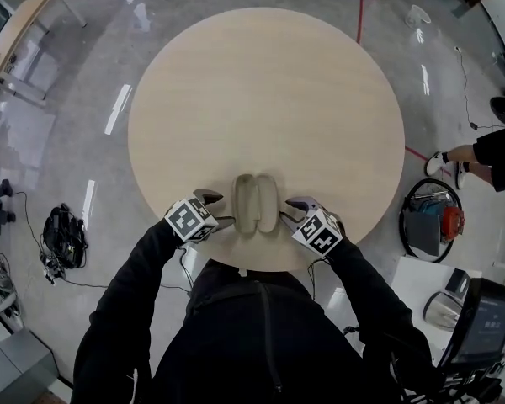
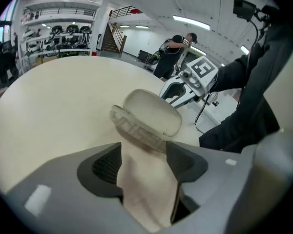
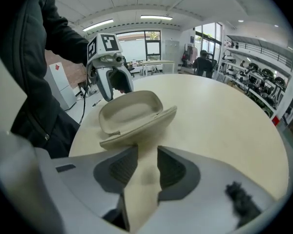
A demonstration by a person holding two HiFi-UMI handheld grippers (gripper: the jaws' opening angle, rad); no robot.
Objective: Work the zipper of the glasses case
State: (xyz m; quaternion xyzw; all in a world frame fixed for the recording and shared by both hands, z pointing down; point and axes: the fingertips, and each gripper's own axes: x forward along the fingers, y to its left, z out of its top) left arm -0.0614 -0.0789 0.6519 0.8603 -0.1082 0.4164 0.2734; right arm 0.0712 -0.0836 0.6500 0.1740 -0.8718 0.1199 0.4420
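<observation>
A beige glasses case point(image 1: 257, 202) lies open on the round wooden table point(image 1: 269, 91), near its front edge, both halves spread with their insides up. My left gripper point(image 1: 219, 209) is at the case's left side and my right gripper point(image 1: 291, 211) at its right side. In the left gripper view the left gripper point(image 2: 144, 152) is open, only bare tabletop between its pads, and the case point(image 2: 151, 113) lies just past its tips. In the right gripper view the right gripper point(image 3: 147, 155) is open too, narrower, with the case point(image 3: 132, 112) right ahead. I cannot make out the zipper pull.
The table's front edge point(image 1: 261, 269) runs just under my arms. On the floor are a black bundle of cables point(image 1: 63, 236) at the left and a round basket point(image 1: 433, 221) at the right. A person's leg and shoe point(image 1: 454, 160) show at the far right.
</observation>
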